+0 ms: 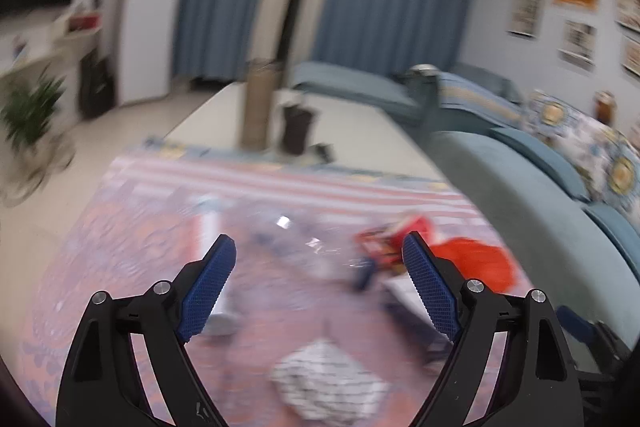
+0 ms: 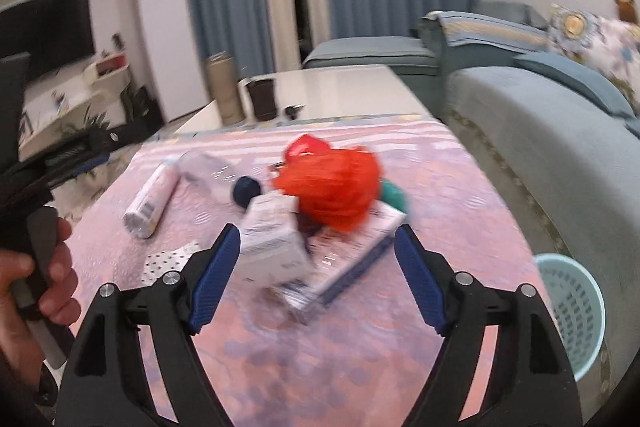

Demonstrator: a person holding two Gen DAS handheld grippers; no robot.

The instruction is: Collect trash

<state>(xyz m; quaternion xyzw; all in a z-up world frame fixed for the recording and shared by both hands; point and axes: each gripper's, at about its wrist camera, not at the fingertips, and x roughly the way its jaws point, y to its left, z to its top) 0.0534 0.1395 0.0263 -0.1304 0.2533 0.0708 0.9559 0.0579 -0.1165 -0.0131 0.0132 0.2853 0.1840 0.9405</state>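
Note:
Trash lies on a pink patterned tablecloth (image 2: 440, 187). In the right wrist view I see a crumpled red plastic bag (image 2: 332, 183), a small white carton (image 2: 272, 239), a flat white and blue box (image 2: 360, 247), a white tube (image 2: 152, 199), a clear plastic bottle (image 2: 204, 167) with a dark blue cap (image 2: 245, 189), and a dotted wrapper (image 2: 168, 261). My right gripper (image 2: 318, 271) is open, just short of the carton. My left gripper (image 1: 318, 287) is open and empty above the cloth; the red bag (image 1: 480, 259) and a crumpled checked paper (image 1: 328, 379) show there, blurred.
A light blue mesh waste basket (image 2: 576, 311) stands on the floor at the table's right. A blue-grey sofa (image 2: 540, 131) runs along the right side. A beige cylinder (image 2: 224, 91) and a dark cup (image 2: 262, 99) stand on the white table beyond. My left hand (image 2: 44, 267) holds its handle.

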